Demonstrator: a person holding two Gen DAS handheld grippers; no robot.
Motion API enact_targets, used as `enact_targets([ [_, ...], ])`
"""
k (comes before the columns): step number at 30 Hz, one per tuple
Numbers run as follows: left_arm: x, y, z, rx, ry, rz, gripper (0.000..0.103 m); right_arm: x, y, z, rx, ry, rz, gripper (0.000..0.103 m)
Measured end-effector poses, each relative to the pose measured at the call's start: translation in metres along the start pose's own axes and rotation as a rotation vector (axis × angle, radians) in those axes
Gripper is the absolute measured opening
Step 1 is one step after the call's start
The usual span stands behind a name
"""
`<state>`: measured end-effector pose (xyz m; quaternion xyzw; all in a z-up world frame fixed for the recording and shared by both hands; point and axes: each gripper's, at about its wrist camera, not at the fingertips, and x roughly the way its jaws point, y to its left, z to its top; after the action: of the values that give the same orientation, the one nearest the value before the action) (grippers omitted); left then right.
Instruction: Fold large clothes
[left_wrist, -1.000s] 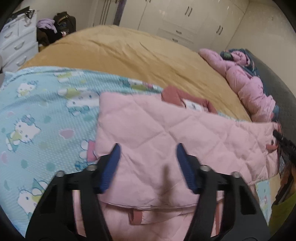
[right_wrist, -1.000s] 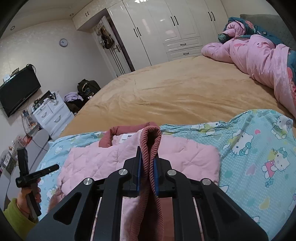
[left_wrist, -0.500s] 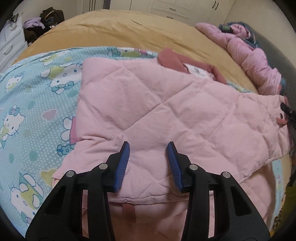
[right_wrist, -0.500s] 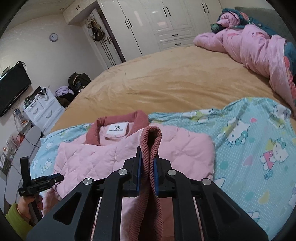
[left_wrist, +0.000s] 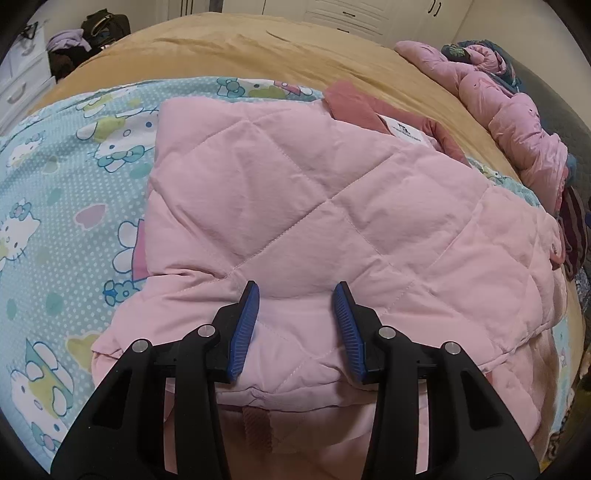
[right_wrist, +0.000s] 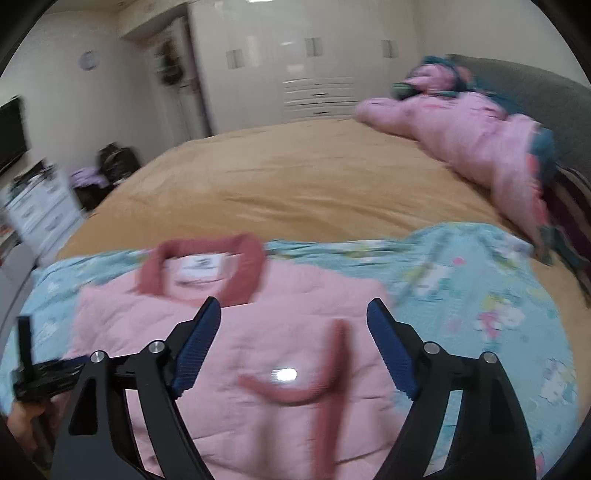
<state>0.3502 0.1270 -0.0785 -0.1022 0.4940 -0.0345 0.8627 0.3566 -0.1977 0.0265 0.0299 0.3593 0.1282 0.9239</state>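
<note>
Pink quilted jacket with dusty-red ribbed collar lies on cartoon-print turquoise sheet over tan bedspread; white wardrobes at 12 o'clock. Left gripper angled down, jaws partly spread astride a jacket fold. Right gripper jaws opening, nothing pinched.

right gripper just let go, jaws opening, ribbed cuff dropped onto the pink jacket (left gripper narrowed, sank closer)

Pale pink quilted jacket, dusty-rose collar, aqua cartoon-cat sheet, mustard bedspread
</note>
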Motion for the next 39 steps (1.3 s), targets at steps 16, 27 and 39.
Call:
enact_targets([
  [16,0.002,0.004,-0.002,0.003,-0.010,-0.021,0.035,0.138,0.064,-0.044,-0.169,0.364,-0.029,0.092],
  [27,-0.034,0.001,-0.003,0.008,-0.047,-0.064,0.051,0.074,0.061,-0.043,-0.069,0.247,0.102,0.086],
  [39,-0.032,-0.016,-0.028,0.062,-0.019,-0.007,0.060,0.063,0.082,-0.092,-0.126,0.343,0.132,0.086],
])
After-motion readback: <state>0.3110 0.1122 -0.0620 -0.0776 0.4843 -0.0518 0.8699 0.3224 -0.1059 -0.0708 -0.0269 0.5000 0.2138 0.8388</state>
